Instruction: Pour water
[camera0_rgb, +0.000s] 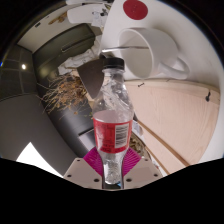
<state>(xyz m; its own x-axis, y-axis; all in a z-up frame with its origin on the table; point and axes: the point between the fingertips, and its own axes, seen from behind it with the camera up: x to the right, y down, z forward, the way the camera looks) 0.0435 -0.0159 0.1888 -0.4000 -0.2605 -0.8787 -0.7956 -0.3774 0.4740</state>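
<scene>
A clear plastic water bottle (113, 120) is being held in the centre of the frame by the hand-held gripper (112, 168), whose two fingers are being pressed against the bottle's lower body, with the pink pads (94, 160) showing at either side of it. The bottle is being kept roughly upright, tilted slightly toward the upper left, its dark cap (113, 63) apparently in place at the top.

The bottle is judged to be light and thin-walled, so its sides are likely to give under a hard squeeze; the smooth plastic may also be slipping if the grip is loosened during tipping. The hold low on the body, just under the label, looks workable, though a hold nearer the middle would probably be steadying the pour better. How much water is inside cannot be told.

A red label (112, 132) is being shown around the middle of the bottle, with pale lettering on it that is too small to be read; no brand can be made out.

In the upper right, beyond the bottle, a white mug (150, 50) is standing on the pale bench (185, 120), likely the target for the water. At the left, a grey metal surface (60, 55) is being seen.
</scene>
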